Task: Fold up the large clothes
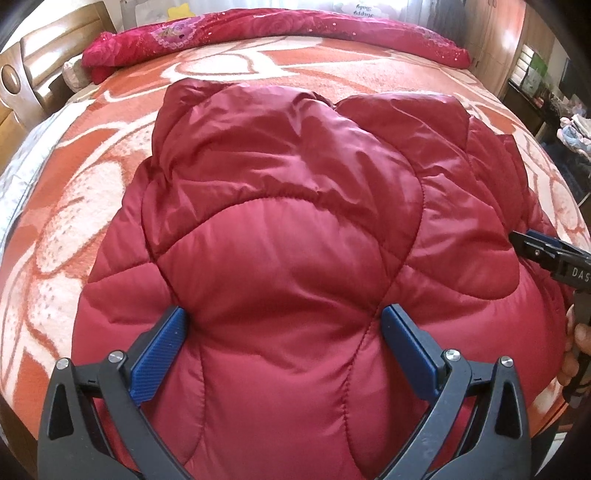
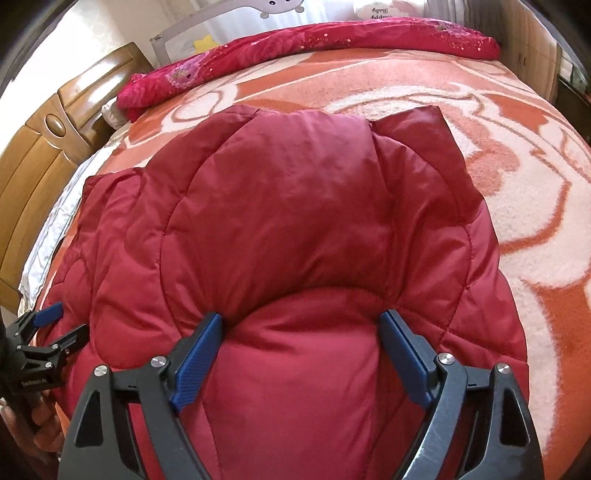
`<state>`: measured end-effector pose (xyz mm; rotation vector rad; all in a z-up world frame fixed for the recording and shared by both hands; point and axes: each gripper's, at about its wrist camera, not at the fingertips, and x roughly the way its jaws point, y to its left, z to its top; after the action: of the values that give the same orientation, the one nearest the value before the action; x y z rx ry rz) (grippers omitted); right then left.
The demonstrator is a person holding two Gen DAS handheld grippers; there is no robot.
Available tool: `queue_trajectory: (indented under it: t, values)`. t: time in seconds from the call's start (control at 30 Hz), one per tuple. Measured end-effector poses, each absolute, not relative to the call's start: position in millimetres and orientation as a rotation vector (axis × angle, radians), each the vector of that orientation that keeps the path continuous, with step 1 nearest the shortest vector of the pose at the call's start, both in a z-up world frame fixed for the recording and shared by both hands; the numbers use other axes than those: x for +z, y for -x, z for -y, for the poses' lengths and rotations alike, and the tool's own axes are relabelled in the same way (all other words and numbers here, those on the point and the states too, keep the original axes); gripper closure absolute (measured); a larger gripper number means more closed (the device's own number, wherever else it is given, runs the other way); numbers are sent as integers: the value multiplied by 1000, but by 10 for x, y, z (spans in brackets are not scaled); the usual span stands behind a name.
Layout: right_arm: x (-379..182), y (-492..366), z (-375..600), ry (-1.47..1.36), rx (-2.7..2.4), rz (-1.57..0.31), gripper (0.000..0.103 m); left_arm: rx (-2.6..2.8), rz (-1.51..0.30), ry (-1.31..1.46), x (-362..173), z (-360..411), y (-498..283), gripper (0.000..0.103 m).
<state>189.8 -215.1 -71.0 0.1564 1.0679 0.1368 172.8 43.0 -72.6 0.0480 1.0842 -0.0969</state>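
Note:
A dark red quilted puffer jacket (image 1: 295, 221) lies spread on the bed, its hood pointing away from me; the right wrist view shows it too (image 2: 295, 203). My left gripper (image 1: 284, 314) stands wide open and presses down into the padding, which bulges up between the blue pads (image 1: 159, 354). My right gripper (image 2: 302, 318) is likewise open and dug into the jacket further right, with fabric puffed up between its fingers. One finger (image 1: 535, 245) of the right gripper shows at the jacket's right edge. The left gripper (image 2: 64, 323) appears at the jacket's left edge.
An orange and white patterned blanket (image 1: 92, 184) covers the bed. A rolled red floral quilt (image 1: 277, 33) lies along the far edge. A wooden headboard (image 2: 44, 147) stands on the left. A hand (image 1: 580, 343) holds the right gripper's handle. Cluttered shelves (image 1: 546, 85) are at the far right.

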Motion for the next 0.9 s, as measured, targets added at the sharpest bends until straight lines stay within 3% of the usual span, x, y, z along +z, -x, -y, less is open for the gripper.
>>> queue_trajectory:
  t: [0.1, 0.2, 0.3, 0.57, 0.9]
  values:
    - [-653, -1868, 2143, -159, 135, -1050, 17, -97, -1085, -61, -735, -430, -1726, 0]
    - [-438, -1683, 2180, -169, 124, -1014, 25, -100, -1087, -60, -736, -434, -1712, 0]
    - [-334, -1482, 2197, -155, 119, -1005, 25, -95, -1086, -63, -734, -418, -1710, 0]
    - [-699, -1452, 2274, -181, 129, -1020, 21, -87, -1082, -69, -747, -385, -1682, 0]
    - [-463, -1264, 2230, -172, 110, -979, 22, -57, -1065, -45, -590, -399, -1512, 0]
